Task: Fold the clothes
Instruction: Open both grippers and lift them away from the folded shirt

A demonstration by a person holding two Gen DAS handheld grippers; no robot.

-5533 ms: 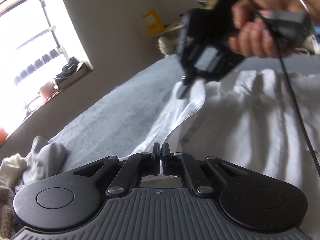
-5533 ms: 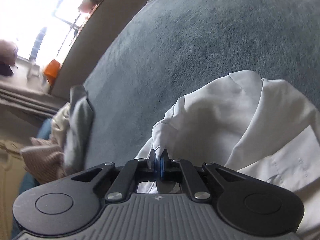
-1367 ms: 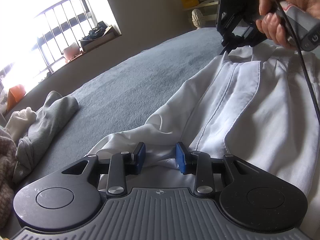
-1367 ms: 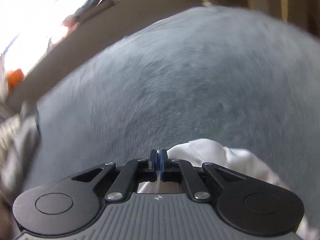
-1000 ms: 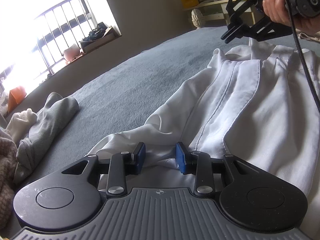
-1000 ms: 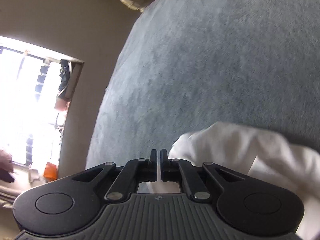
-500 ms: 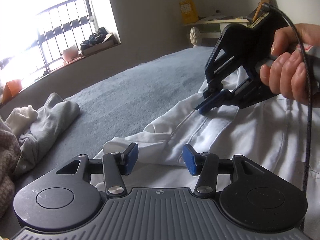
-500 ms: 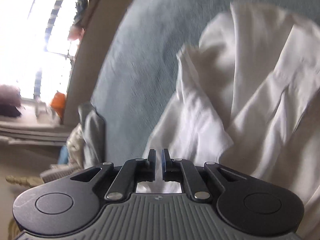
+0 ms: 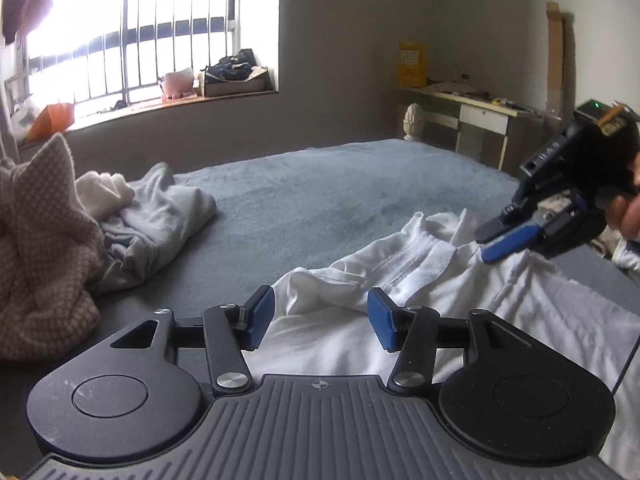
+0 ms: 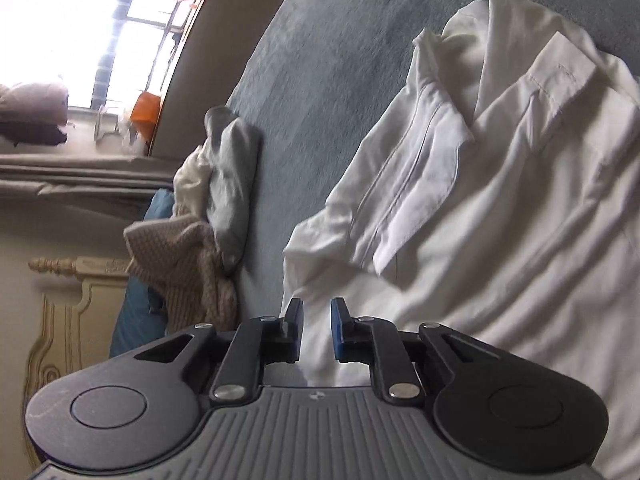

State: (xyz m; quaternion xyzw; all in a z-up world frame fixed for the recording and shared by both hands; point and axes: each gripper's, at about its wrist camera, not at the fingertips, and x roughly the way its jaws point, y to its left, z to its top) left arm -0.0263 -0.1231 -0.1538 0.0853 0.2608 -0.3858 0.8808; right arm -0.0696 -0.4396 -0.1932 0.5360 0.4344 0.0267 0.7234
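white shirt spread rumpled on a grey-blue bed cover, collar end toward the far side, button placket folded over along its left edge; seen again from the right wrist view filling the right half of the frame; left gripper held above the near hem of the shirt, blue pads well apart and opening, cloth visible below the gap but not pinched, nothing held; right gripper at the right edge of the left wrist view, gripped by a hand, blue fingertip pointing down toward the collar area, just above the cloth; in its own view jaws parted a little and opening, shirt fabric seen beneath the gap, no cloth clamped between the pads; heap of other clothes at the left side of the bed: grey garment, cream piece, knitted beige sweater; barred window bright behind, sill cluttered; desk against the far wall.
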